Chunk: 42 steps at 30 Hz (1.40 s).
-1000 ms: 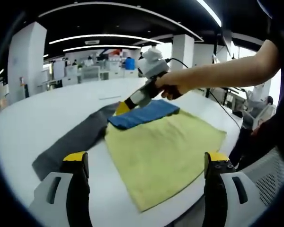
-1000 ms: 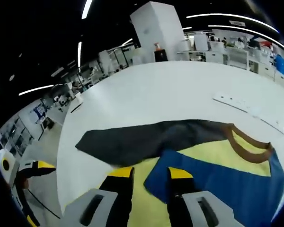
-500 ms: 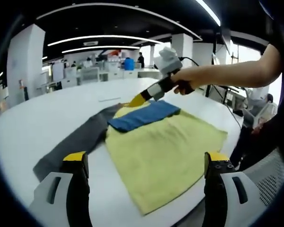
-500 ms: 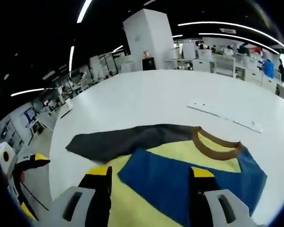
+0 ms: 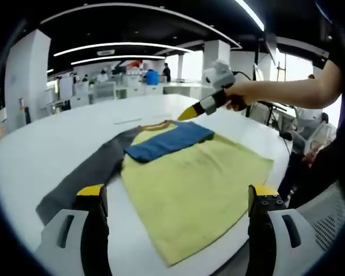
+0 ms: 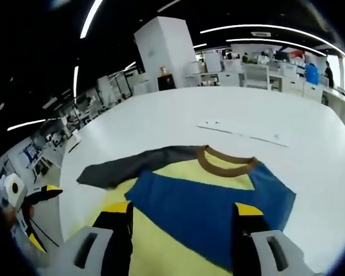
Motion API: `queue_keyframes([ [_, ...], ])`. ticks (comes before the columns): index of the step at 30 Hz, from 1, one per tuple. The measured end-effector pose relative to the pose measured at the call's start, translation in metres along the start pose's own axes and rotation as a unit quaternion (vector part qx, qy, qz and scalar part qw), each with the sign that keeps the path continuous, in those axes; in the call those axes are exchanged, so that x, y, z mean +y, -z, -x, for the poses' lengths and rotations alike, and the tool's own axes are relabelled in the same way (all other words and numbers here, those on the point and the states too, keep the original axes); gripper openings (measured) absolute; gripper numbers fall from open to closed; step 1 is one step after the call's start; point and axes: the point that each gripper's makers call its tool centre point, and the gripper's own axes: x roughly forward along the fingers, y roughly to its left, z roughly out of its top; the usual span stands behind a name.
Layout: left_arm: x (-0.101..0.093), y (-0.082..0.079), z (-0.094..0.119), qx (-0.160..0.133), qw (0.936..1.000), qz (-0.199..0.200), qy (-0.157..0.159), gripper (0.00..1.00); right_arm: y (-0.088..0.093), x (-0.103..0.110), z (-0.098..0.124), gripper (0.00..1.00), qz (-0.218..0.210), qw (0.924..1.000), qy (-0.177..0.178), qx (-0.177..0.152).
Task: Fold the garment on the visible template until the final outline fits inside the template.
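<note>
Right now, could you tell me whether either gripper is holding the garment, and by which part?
Nothing is held: the left gripper is open above the garment, and the right gripper is open too.

Views face each other across shared garment (image 5: 190, 172), (image 6: 201, 201), both near.

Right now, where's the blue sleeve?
The blue sleeve is folded across the yellow shirt body just below the brown collar, between the right gripper's open jaws; the grey sleeve lies spread on the table.
</note>
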Motion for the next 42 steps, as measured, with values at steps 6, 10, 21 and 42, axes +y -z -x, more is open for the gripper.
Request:
queue_keyframes([
  [6,-0.003,0.001,0.000,0.000,1.0000,0.003,0.003,0.99,0.010,-0.025,0.021,0.63,-0.011,0.9997,0.023,-0.004],
  [10,-0.003,0.000,-0.001,-0.001,1.0000,0.004,0.002,0.99,0.018,-0.044,0.035,0.59,-0.038,0.9988,0.031,-0.006],
  [21,-0.002,-0.001,-0.001,0.002,1.0000,0.001,0.002,0.99,0.044,-0.084,0.066,0.43,-0.042,0.9970,0.065,0.008],
  [42,-0.008,-0.004,-0.005,0.002,1.0000,-0.001,0.005,0.99,0.101,-0.101,0.060,0.19,-0.053,0.9945,0.073,0.053],
])
